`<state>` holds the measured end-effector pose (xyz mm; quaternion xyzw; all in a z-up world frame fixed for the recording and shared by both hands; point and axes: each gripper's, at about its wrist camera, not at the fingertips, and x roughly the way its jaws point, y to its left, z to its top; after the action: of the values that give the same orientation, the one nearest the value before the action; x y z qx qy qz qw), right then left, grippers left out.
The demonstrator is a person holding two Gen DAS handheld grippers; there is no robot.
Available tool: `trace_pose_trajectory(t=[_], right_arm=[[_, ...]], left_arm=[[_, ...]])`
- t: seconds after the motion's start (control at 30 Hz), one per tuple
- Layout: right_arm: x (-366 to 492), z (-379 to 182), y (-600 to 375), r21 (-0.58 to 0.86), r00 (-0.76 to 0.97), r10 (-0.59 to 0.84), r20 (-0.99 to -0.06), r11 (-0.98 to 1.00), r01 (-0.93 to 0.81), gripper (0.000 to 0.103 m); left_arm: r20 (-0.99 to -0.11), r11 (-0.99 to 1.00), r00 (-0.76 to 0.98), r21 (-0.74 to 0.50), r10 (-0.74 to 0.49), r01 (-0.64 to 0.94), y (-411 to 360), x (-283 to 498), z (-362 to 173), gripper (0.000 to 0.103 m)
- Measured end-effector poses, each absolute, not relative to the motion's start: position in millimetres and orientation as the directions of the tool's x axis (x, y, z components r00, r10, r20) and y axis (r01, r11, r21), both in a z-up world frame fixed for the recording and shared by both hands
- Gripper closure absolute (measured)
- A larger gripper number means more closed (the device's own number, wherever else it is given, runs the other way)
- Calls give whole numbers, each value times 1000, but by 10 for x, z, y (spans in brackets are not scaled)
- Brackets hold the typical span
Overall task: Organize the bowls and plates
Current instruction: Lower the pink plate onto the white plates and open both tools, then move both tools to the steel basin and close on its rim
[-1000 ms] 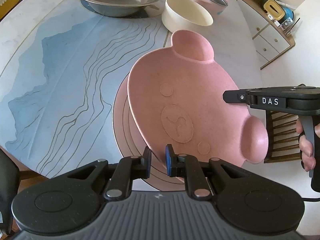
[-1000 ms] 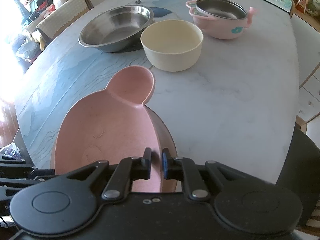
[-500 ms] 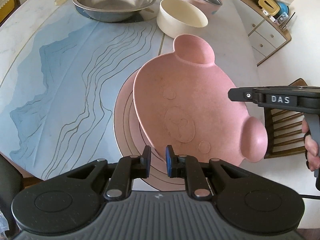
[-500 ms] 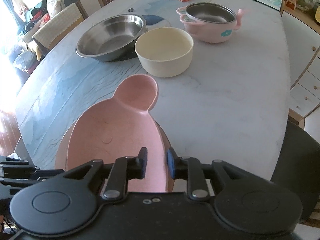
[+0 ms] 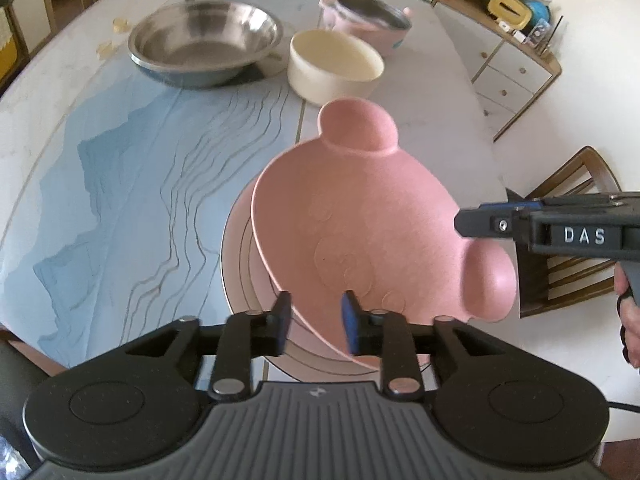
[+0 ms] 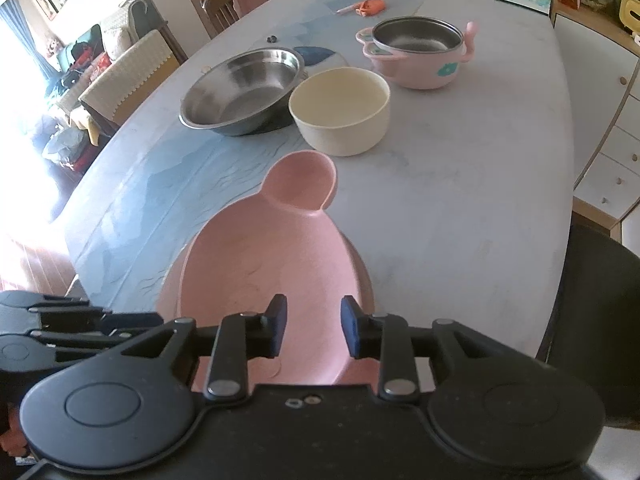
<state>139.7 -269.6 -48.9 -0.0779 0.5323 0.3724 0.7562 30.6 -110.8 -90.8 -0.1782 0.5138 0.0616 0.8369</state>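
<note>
We had just been opening both jaws: our left gripper and right gripper stood narrowly parted, pads off the bear-shaped pink plate, which rested on a round pink plate at the table's near edge. Sitting off-centre, it could slide — perhaps tip. Its long axis ran ear to ear, one ear toward the cream bowl.

We see a pink bear-shaped plate on a pink round plate, a cream bowl, a silvery steel basin, and a grey-white surface patterned with blue mountains and fine wavy lines.
</note>
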Motion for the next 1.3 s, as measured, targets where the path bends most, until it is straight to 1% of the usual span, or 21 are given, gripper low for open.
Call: trace_pose_trajectory(t=[0.07, 0.13, 0.2, 0.37, 0.43, 0.47, 0.57, 0.6, 0.63, 0.67, 0.7, 0.8, 0.87, 0.9, 0.93, 1.0, 1.07, 1.13, 1.17, 1.2, 1.3], right_arm=[[1355, -438, -2724, 283, 164, 489, -857, 711, -644, 69], [1316, -379, -2748, 282, 178, 499, -848, 710, -646, 65], [1271, -315, -2775, 283, 192, 511, -838, 708, -647, 62], [1176, -162, -2824, 281, 227, 535, -814, 704, -652, 55], [1146, -107, -2828, 281, 239, 545, -804, 702, -655, 45], [1132, -82, -2836, 280, 247, 550, -798, 701, -655, 43], [1106, -1, -2840, 275, 276, 560, -781, 705, -653, 42], [1101, 17, -2836, 276, 282, 563, -777, 707, -651, 40], [1094, 42, -2831, 276, 290, 567, -771, 708, -650, 39], [1085, 70, -2820, 273, 301, 570, -764, 709, -650, 38], [1075, 101, -2806, 267, 313, 573, -757, 710, -652, 37], [1070, 190, -2758, 250, 356, 581, -732, 716, -652, 30], [1082, 236, -2714, 243, 383, 582, -717, 724, -645, 28], [1093, 253, -2675, 240, 397, 582, -710, 730, -640, 25], [1105, 273, -2633, 236, 412, 580, -703, 736, -635, 21], [1126, 297, -2566, 231, 437, 580, -688, 745, -626, 20], [1172, 306, -2444, 232, 451, 586, -673, 746, -624, 15], [1210, 303, -2346, 229, 468, 582, -665, 755, -614, 9], [1241, 296, -2269, 231, 475, 580, -662, 760, -607, 9], [1264, 288, -2217, 234, 477, 580, -660, 762, -603, 8], [1355, 277, -2023, 229, 496, 568, -656, 777, -587, 7]], left_arm=[[-873, 936, 482, -224, -69, -271, -1139, 297, -843, 66], [-862, 940, 503, -223, -65, -259, -1163, 283, -778, 54], [-849, 944, 527, -212, -51, -251, -1184, 264, -707, 46], [-826, 955, 563, -180, -17, -235, -1198, 255, -568, 45], [-816, 958, 578, -169, -6, -230, -1198, 237, -516, 45], [-811, 960, 585, -168, -4, -225, -1193, 225, -496, 45], [-797, 964, 605, -162, -2, -211, -1157, 226, -425, 45], [-792, 965, 610, -163, -3, -207, -1140, 230, -406, 42], [-786, 966, 618, -164, -4, -202, -1111, 237, -382, 36], [-780, 967, 626, -165, -6, -197, -1079, 233, -359, 34], [-772, 968, 635, -164, -7, -189, -1048, 242, -333, 32], [-749, 975, 663, -148, 0, -167, -920, 287, -249, 31], [-735, 976, 678, -149, -4, -156, -809, 323, -204, 27], [-727, 977, 687, -149, -4, -152, -738, 348, -177, 24], [-720, 978, 694, -148, -4, -148, -683, 365, -156, 24], [-707, 979, 707, -147, -4, -140, -545, 414, -118, 23], [-698, 980, 716, -139, 4, -141, -402, 484, -96, 18], [-689, 981, 724, -141, 1, -136, -248, 566, -88, 10], [-680, 981, 733, -143, -1, -132, -171, 601, -82, 7], [-667, 982, 745, -141, 0, -126, -89, 641, -74, 1], [-633, 985, 774, -129, 5, -112, 119, 754, -43, 0]])
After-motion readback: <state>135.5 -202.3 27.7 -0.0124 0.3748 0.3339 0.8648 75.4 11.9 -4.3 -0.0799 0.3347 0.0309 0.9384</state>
